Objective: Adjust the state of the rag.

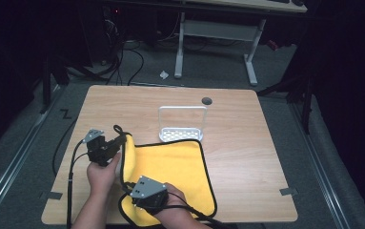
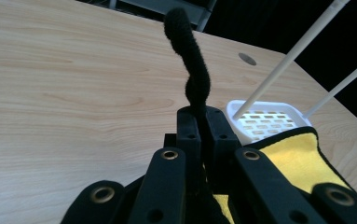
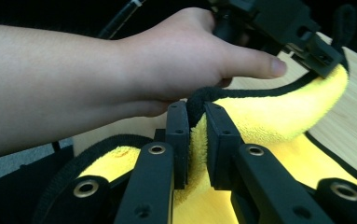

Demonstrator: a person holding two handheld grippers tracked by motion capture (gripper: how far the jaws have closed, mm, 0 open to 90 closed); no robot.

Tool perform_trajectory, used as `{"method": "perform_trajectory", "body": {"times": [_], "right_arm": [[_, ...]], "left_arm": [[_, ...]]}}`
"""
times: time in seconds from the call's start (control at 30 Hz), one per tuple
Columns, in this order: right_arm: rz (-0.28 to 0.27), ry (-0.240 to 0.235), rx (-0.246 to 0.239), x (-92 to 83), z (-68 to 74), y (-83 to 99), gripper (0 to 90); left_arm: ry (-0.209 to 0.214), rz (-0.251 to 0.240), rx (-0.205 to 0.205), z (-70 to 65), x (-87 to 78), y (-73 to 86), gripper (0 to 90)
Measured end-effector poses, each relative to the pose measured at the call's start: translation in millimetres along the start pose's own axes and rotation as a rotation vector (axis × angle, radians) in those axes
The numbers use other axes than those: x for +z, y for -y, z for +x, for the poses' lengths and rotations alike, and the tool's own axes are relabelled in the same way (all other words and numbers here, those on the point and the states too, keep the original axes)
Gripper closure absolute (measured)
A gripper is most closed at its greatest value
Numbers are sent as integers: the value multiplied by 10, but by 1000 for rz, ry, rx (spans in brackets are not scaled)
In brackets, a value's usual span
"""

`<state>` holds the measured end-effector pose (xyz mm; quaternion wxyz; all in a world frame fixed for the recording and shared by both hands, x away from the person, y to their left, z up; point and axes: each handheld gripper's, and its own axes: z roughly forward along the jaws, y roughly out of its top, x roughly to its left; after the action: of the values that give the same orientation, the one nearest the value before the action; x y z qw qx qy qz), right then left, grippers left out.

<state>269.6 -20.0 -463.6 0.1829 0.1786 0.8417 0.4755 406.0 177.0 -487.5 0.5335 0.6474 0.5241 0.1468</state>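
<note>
A yellow microfibre cloth (image 1: 170, 174) with black edging lies on the near half of the wooden table (image 1: 237, 157), its left edge lifted off the surface. The left gripper (image 1: 119, 141), at about nine o'clock from the cloth's middle, has its jaws clamped tight on the far left corner; in the left gripper view the black hanging loop (image 2: 190, 60) at that corner sticks up out of the closed jaws. The right gripper (image 1: 131, 187), at about seven o'clock, is pinched on the same left edge nearer the person, and the right gripper view shows the black-bound hem (image 3: 199, 100) squeezed between its pads, with the left hand (image 3: 176, 60) beyond it.

A white wire dish rack (image 1: 182, 125) stands just past the cloth's far edge, at twelve o'clock, touching or nearly touching the hem.

The step in hand looks like a fold: the left edge is gripped at two points and raised. The next move probably calls for carrying both grippers together toward three o'clock, keeping the edge taut and level so it lands squarely on the right side
</note>
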Motion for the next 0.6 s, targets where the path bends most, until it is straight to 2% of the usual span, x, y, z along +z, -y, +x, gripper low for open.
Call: {"method": "perform_trajectory", "body": {"times": [0.2, 0.37, 0.6], "right_arm": [[-6, 37, 28, -239, -133, 141, 815], [6, 77, 50, -470, -258, 337, 815], [20, 131, 98, -726, -429, 564, 815]], "left_arm": [[18, -1, 9, -208, 134, 12, 859], [29, 17, 16, -360, 266, 65, 859], [68, 18, 45, -620, 409, 25, 858]]}}
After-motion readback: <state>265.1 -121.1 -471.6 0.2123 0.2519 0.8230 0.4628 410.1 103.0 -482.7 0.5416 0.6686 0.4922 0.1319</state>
